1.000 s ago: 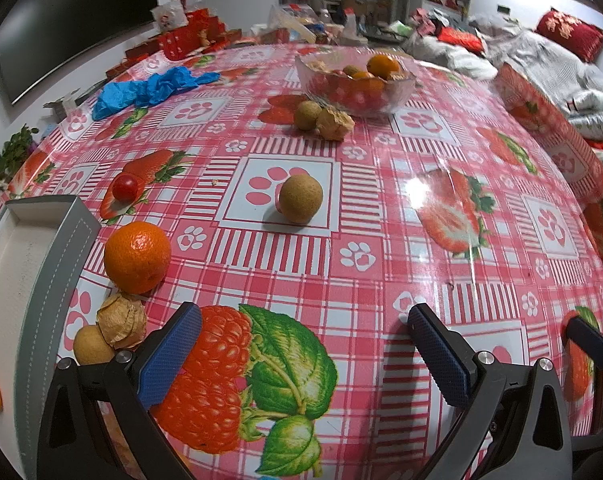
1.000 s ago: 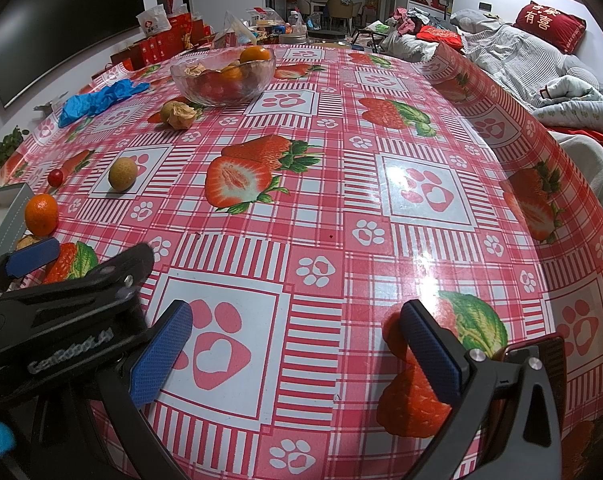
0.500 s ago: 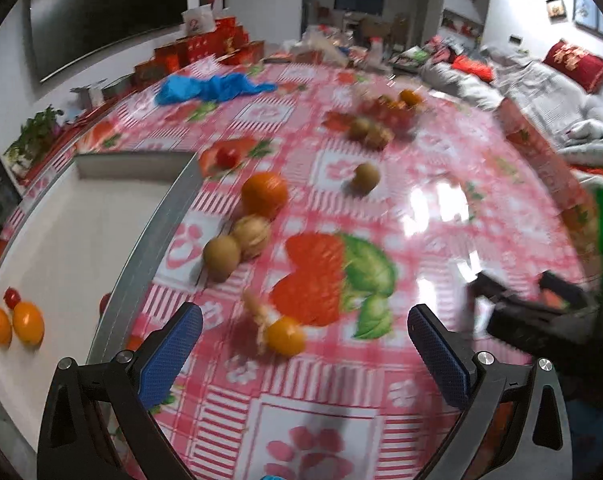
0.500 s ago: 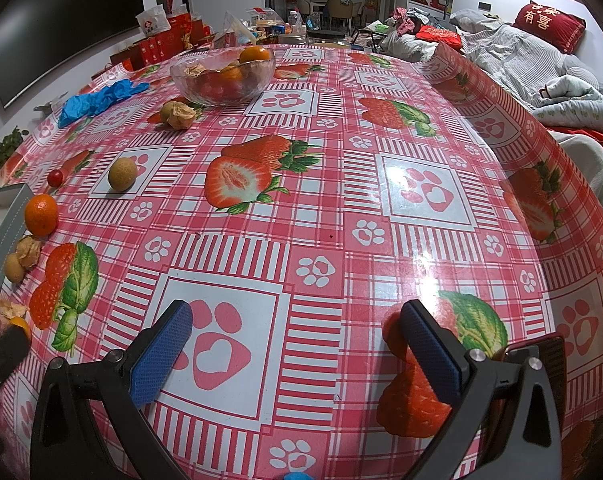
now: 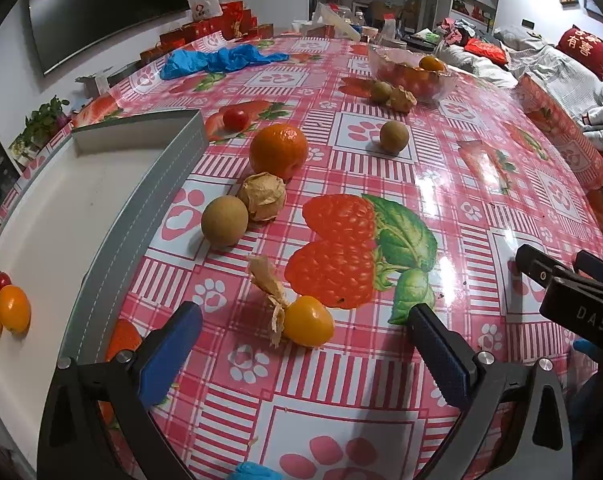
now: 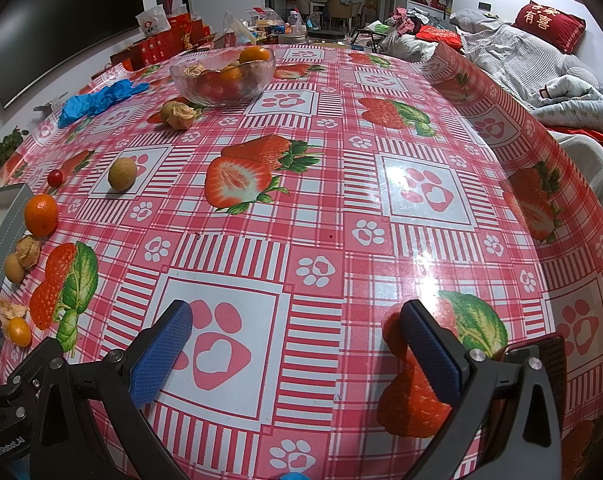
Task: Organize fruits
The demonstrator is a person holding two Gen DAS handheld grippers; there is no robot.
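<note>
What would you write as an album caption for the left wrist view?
Open left tongs hover over a husked yellow berry on the strawberry tablecloth, beside the white tray.

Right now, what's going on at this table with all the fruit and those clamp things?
A person is sorting fruit with two handheld grippers. The left gripper is open, poised around a small husked orange berry on the tablecloth, beside a grey tray that already holds a few small fruits. The right gripper is open and empty over a bare part of the table. A mandarin, round brown fruits and a glass bowl of fruit remain on the table.
</note>
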